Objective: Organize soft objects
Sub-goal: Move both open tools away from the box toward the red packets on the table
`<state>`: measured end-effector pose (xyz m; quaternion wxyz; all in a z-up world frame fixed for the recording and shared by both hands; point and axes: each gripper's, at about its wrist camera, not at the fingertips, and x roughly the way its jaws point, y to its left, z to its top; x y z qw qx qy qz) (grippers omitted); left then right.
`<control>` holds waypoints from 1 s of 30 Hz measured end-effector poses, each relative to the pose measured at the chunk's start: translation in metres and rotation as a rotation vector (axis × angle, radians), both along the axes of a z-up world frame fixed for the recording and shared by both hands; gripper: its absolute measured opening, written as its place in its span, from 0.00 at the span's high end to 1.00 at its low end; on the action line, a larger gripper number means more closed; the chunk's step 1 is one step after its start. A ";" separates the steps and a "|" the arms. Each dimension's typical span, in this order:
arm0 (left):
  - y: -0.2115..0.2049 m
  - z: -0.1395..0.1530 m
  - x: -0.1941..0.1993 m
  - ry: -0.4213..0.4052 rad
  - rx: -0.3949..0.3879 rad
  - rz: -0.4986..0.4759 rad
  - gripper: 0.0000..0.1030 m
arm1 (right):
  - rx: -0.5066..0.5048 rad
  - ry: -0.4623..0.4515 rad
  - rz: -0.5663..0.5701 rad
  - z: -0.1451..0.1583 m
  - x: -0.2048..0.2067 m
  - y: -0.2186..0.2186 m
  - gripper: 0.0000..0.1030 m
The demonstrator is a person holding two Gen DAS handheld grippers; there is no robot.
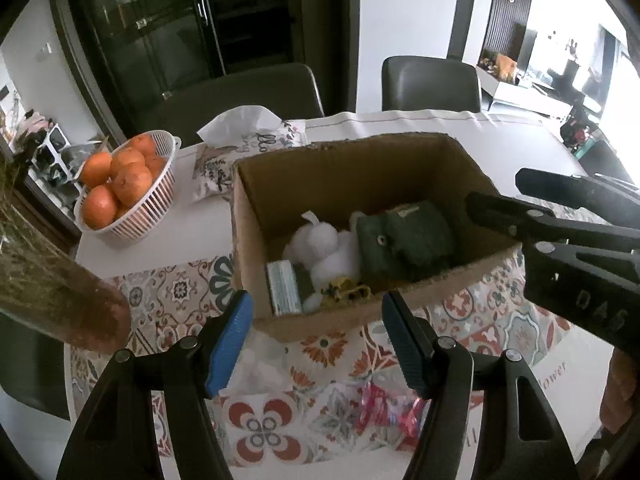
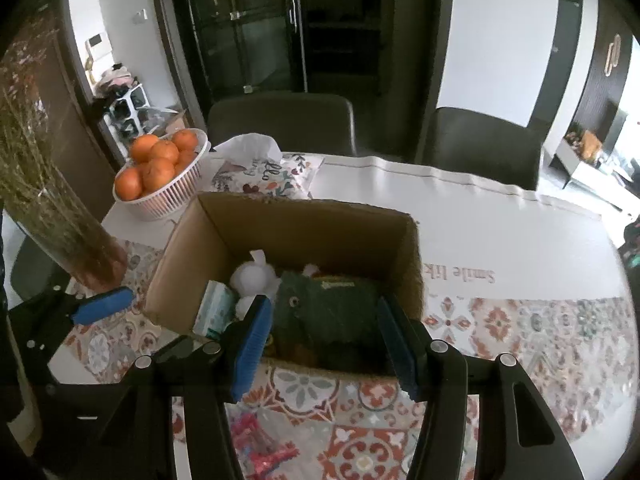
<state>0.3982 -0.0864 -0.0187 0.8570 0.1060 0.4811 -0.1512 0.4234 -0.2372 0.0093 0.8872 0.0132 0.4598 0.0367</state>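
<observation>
An open cardboard box (image 1: 256,200) (image 2: 180,264) stands on the patterned tablecloth. Inside lie a white plush toy (image 1: 324,246) (image 2: 252,278), a dark green plush (image 1: 404,240) (image 2: 328,308), a pack of tissues (image 1: 282,286) (image 2: 214,308) and a small yellow item (image 1: 346,290). My left gripper (image 1: 316,338) is open and empty, just in front of the box's near wall. My right gripper (image 2: 324,340) is open, its fingers at the box's near edge on either side of the green plush, not closed on it. A red and pink packet (image 1: 384,408) (image 2: 264,444) lies on the cloth below the grippers.
A white basket of oranges (image 1: 124,188) (image 2: 164,176) stands at the far left. A tissue pouch (image 1: 248,136) (image 2: 264,168) lies behind the box. A glass vase with dried stems (image 1: 52,280) (image 2: 60,216) stands at the left. Two dark chairs (image 1: 430,84) stand beyond the table.
</observation>
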 end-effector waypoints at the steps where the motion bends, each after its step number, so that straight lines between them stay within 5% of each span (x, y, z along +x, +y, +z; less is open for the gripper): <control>1: 0.002 0.001 -0.005 -0.002 0.000 -0.002 0.36 | -0.008 -0.003 -0.004 0.001 -0.004 0.001 0.45; 30: 0.030 -0.011 -0.100 0.038 -0.013 -0.031 0.36 | -0.064 0.040 -0.015 -0.006 -0.121 0.023 0.45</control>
